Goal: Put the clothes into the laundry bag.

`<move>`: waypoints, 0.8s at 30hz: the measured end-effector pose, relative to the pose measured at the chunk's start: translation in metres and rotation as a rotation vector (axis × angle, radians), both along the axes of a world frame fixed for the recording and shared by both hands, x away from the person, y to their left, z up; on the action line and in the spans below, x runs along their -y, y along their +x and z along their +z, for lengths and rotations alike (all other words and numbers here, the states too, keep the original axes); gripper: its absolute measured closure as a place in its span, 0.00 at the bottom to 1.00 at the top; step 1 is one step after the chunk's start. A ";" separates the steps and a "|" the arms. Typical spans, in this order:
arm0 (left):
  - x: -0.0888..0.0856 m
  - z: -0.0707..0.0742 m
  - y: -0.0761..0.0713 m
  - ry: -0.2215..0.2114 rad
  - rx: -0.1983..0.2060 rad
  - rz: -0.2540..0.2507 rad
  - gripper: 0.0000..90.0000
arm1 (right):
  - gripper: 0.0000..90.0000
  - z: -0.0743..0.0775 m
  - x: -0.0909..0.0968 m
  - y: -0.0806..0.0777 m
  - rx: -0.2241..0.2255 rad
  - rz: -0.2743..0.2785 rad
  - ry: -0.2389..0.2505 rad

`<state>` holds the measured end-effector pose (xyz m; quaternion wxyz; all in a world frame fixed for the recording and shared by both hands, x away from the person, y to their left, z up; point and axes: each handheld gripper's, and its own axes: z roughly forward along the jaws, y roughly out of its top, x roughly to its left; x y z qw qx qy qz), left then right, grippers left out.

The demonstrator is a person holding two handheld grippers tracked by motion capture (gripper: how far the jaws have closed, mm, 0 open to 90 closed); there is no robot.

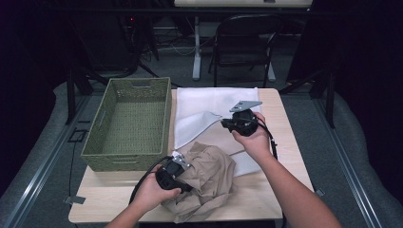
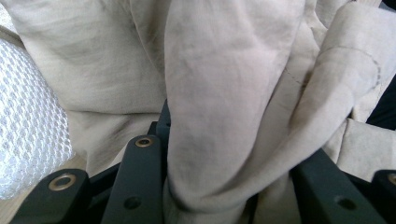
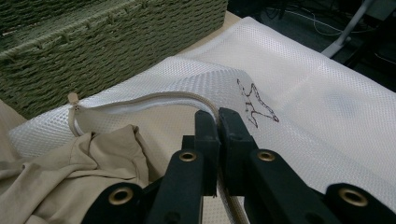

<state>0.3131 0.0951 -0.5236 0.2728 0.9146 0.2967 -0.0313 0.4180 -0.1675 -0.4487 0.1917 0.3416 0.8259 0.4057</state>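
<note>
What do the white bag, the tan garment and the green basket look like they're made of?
White bag: likely synthetic mesh, with a fine honeycomb weave and a zipper edge. Tan garment: soft matte woven cloth, perhaps cotton, creased with visible stitching. Green basket: woven cord or paper rope, judging by its braided rows.

crumpled beige garment (image 1: 209, 178), white mesh bag (image 1: 209, 107) open

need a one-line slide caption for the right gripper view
Right claw shut on the zippered edge of the white mesh bag, lifting it open beside the beige garment and green basket.
</note>
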 end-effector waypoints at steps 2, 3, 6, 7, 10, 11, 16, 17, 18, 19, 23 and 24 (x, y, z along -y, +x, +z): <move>0.000 0.000 0.000 -0.004 -0.006 -0.002 0.71 | 0.96 0.001 -0.001 0.000 0.008 -0.003 0.011; -0.001 0.000 0.001 -0.006 -0.007 -0.002 0.71 | 0.96 0.002 -0.001 0.000 0.007 -0.002 0.002; -0.001 -0.001 0.001 -0.003 -0.011 -0.002 0.71 | 0.96 0.004 -0.001 0.000 0.013 -0.001 0.003; -0.002 -0.002 0.001 -0.005 -0.012 0.000 0.71 | 0.96 0.005 0.000 0.000 0.017 0.000 0.000; -0.002 -0.003 0.002 -0.008 -0.014 0.003 0.71 | 0.96 0.010 0.000 -0.001 0.027 0.000 0.000; -0.002 -0.003 0.002 -0.008 -0.014 0.004 0.71 | 0.96 0.012 0.000 -0.001 0.032 0.000 0.001; -0.001 -0.004 0.002 -0.005 -0.022 0.008 0.71 | 0.96 0.020 0.001 -0.002 0.051 0.002 0.004; -0.002 -0.004 0.003 -0.006 -0.023 0.008 0.71 | 0.96 0.022 0.002 -0.002 0.052 0.003 0.004; -0.002 -0.005 0.003 -0.007 -0.028 0.010 0.71 | 0.96 0.024 0.002 -0.003 0.055 0.000 0.007; -0.001 -0.005 0.002 -0.009 -0.022 0.015 0.71 | 0.96 0.026 0.003 -0.002 0.060 -0.001 0.015; -0.002 -0.006 0.003 -0.013 -0.030 0.017 0.71 | 0.96 0.033 0.003 -0.002 0.075 0.001 0.024; -0.002 -0.006 0.003 -0.013 -0.030 0.017 0.71 | 0.96 0.034 0.003 -0.003 0.075 0.001 0.020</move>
